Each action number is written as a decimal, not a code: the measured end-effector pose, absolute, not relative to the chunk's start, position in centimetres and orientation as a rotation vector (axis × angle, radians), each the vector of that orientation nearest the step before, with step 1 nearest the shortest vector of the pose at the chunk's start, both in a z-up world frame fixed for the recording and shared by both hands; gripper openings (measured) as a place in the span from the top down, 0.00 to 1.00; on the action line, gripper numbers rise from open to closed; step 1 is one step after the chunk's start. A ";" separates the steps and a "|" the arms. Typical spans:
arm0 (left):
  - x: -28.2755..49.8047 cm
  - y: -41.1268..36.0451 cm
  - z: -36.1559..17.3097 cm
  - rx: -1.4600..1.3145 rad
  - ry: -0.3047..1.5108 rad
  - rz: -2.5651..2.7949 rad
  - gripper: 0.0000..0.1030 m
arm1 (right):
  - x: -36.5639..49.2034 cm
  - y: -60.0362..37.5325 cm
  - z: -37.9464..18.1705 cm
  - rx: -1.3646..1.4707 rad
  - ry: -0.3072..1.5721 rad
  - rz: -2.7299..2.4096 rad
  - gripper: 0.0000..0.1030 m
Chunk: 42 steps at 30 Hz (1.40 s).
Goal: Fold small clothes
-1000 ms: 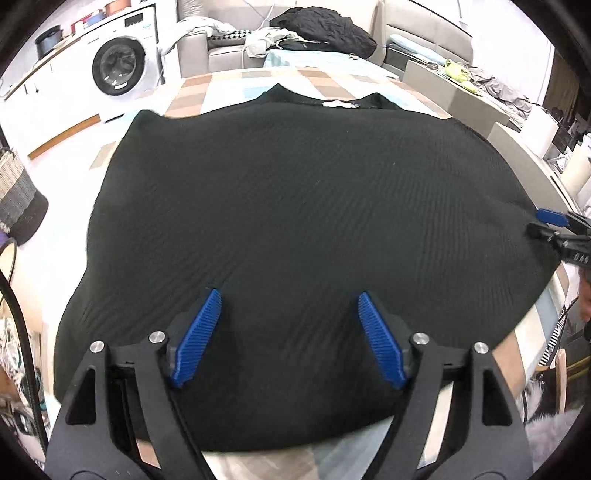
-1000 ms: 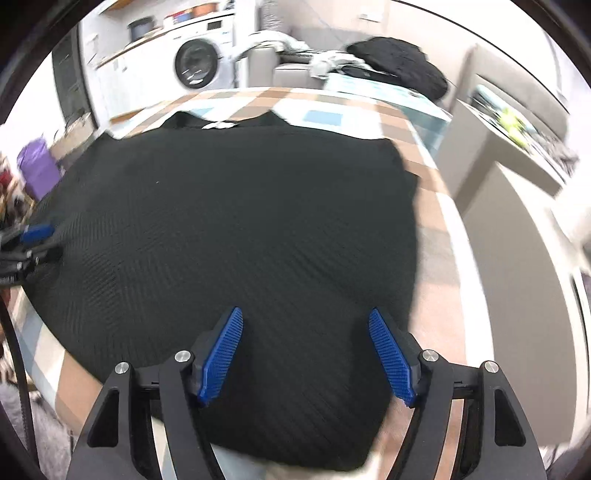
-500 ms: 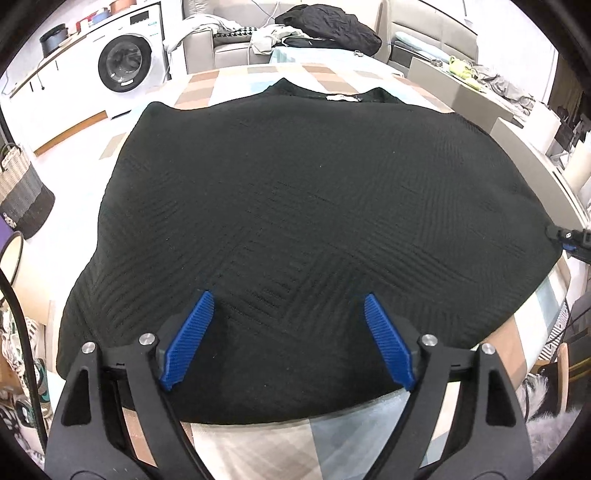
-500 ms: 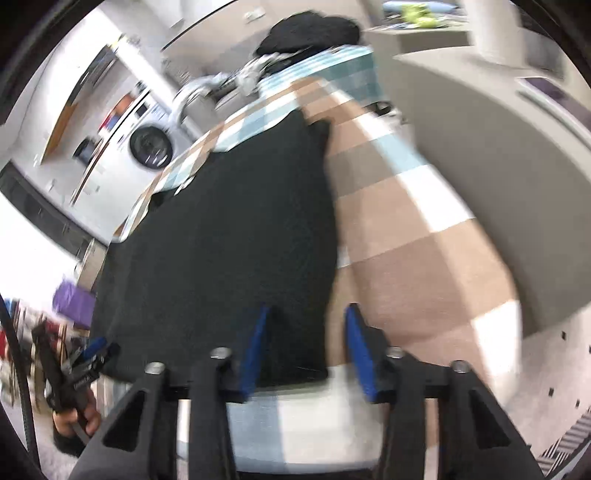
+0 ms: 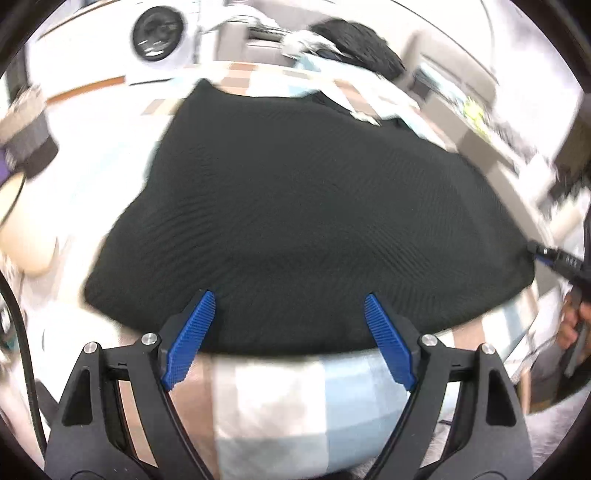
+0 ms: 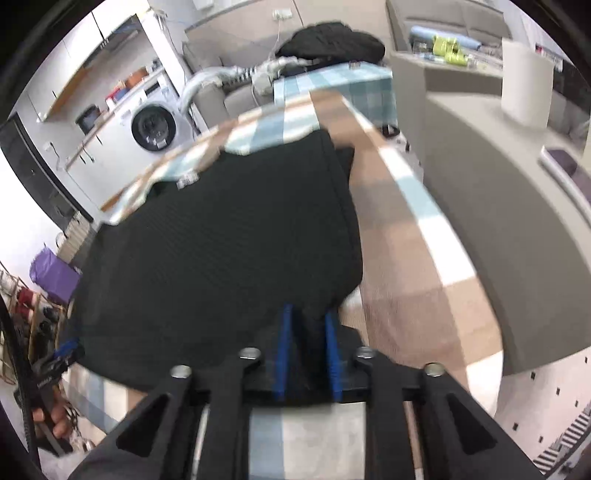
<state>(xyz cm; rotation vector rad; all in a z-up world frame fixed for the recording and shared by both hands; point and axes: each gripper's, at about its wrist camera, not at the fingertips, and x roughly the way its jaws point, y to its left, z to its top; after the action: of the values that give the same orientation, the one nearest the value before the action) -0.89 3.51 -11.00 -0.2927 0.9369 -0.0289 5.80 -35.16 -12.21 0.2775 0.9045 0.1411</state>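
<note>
In the right wrist view the right gripper (image 6: pixel 309 332) sits at six o'clock, its jaws narrow and pinching the near corner of the black knit garment (image 6: pixel 229 251). They have just eased open a little after closing, with cloth bunched between the blue pads (image 6: pixel 283 350), so the grip looks made in order to lift that corner for a fold.

In the left wrist view the left gripper (image 5: pixel 286 332) stands wide, holding nothing. Its pads (image 5: pixel 190 332) straddle the near hem at six o'clock, likely lined up to take the other corner so both ends can rise together.

The garment lies spread flat across the checked tablecloth (image 5: pixel 314 398), filling the middle of the frame toward twelve o'clock, neckline at the far end.

Beyond it, at eleven o'clock, stands a washing machine (image 5: pixel 162 33), and a dark heap of clothes (image 6: pixel 328 40) rests on the sofa at twelve.
</note>
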 end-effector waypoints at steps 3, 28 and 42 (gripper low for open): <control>-2.7 6.6 -10.7 -0.394 0.911 0.070 0.21 | 6.7 -35.0 -11.0 0.285 0.854 0.175 0.58; -2.4 10.8 -11.5 -0.577 0.837 0.292 0.64 | 9.8 -29.9 -12.6 0.238 0.888 0.300 0.50; 2.7 9.9 -13.2 -0.583 0.774 0.315 0.75 | 10.5 -25.9 -13.5 0.137 0.913 0.358 0.48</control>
<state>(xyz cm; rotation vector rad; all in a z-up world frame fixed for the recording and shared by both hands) 2.68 9.92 -13.25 -0.5833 0.7740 0.3153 10.52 -25.92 -13.53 0.1369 0.9125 0.3577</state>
